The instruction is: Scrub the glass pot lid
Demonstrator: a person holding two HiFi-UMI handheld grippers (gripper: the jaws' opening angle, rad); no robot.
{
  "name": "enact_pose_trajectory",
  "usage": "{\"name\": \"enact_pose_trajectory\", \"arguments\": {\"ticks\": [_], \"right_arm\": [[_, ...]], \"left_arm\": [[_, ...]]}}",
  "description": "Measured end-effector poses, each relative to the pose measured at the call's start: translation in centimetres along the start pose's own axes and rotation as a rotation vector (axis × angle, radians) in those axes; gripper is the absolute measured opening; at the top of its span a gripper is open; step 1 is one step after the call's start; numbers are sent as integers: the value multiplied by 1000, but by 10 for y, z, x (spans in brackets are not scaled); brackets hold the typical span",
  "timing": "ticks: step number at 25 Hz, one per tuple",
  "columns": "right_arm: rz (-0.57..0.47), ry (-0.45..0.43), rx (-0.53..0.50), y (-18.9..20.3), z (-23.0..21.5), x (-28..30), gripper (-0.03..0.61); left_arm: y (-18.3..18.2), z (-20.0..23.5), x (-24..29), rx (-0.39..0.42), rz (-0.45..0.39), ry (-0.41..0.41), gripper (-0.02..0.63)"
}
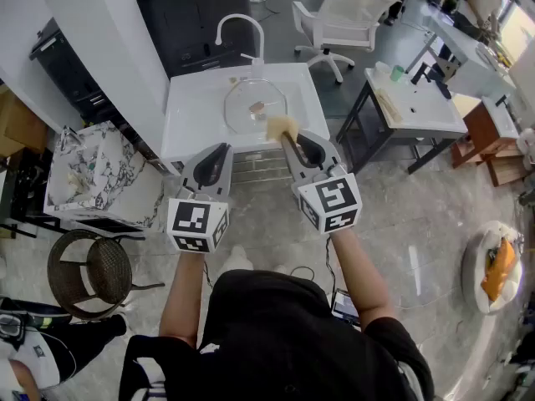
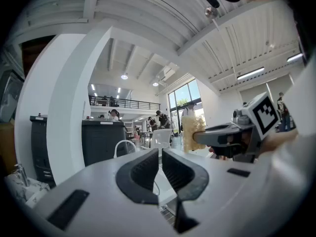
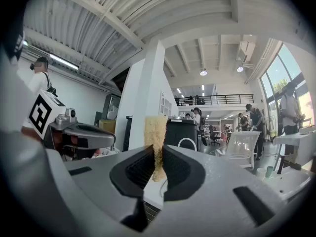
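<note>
Left gripper (image 2: 160, 154) jaws together, right gripper (image 3: 158, 153) jaws clamped on scrubber (image 3: 155, 131), glass lid (image 1: 255, 105) in sink (image 1: 194, 111)

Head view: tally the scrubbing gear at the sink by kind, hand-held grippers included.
Hand-held gripper: 2 (left, right)
Sponge: 1
Lid: 1
Faucet: 1
Total: 5

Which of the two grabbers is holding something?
The right gripper: its jaws pinch a tan, fuzzy scrubbing sponge. The left gripper has its jaws shut together with nothing between them.
</note>
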State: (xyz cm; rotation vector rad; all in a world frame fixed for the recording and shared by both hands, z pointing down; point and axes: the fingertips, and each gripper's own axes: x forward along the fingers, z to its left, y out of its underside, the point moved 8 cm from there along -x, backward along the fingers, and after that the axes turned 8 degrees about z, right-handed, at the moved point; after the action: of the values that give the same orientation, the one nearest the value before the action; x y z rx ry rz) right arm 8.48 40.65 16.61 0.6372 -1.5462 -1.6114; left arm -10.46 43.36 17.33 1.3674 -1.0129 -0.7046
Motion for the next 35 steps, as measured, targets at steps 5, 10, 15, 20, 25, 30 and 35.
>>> {"name": "enact_pose_trajectory", "arguments": {"ticks": [5,10,15,20,25,30,35], "right_arm": [[-3,6,-15,1,-1,-7,26],[-4,-2,-9,7,-1,-17,26],[7,-11,-12,13,-6,-21,26],[17,-19,-9,19,-13,-14,26],[25,-18,7,27,-23,-1,26],[42,-17,16,31,-36,18,26],[56,-14,19,32,-56,46,27]], "left_arm": [[-2,-6,1,0,-7,8,21],[0,-15,0,-9,-7,11,21],[3,-22,1,-15,4,11,21],[3,-19,7,-18,4,3,21],[8,-12,20,-24,12,-4,21],[9,-1,42,-35,19,-1,21],[5,15,75,-40,19,6,21]]}}
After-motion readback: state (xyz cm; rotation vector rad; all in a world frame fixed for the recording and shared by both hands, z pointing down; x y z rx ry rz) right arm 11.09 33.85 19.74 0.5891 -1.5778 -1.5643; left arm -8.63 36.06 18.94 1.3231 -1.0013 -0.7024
